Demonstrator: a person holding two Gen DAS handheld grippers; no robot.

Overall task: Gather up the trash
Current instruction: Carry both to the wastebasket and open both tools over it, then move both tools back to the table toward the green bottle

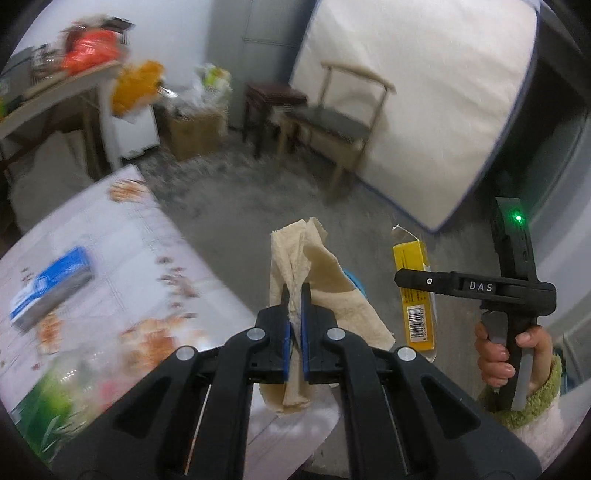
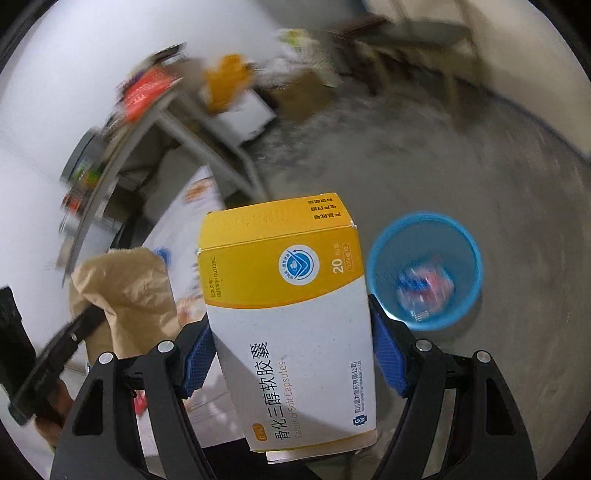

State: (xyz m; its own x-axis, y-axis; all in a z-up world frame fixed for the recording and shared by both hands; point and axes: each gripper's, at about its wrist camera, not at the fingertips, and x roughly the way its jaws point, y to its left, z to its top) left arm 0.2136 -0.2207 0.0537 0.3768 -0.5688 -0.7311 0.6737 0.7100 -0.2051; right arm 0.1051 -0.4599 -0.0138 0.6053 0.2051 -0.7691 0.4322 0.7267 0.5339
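Our left gripper [image 1: 295, 306] pinches a tissue [image 1: 310, 258]; our right gripper [image 2: 291, 354] has its fingers clamped on a box [image 2: 288, 317], near the bin [image 2: 424, 269].

Grey mottled concrete floor [image 1: 236, 206], pale wooden chair [image 1: 343, 114] beside dark wooden stool [image 1: 273, 107], white upright mattress [image 1: 424, 96], plain white wall [image 1: 177, 33].

Both looking forward and down along tongs, close above floor [image 1: 229, 206]; sharing worktop [image 1: 122, 236] edge and blue bin [image 2: 424, 269].
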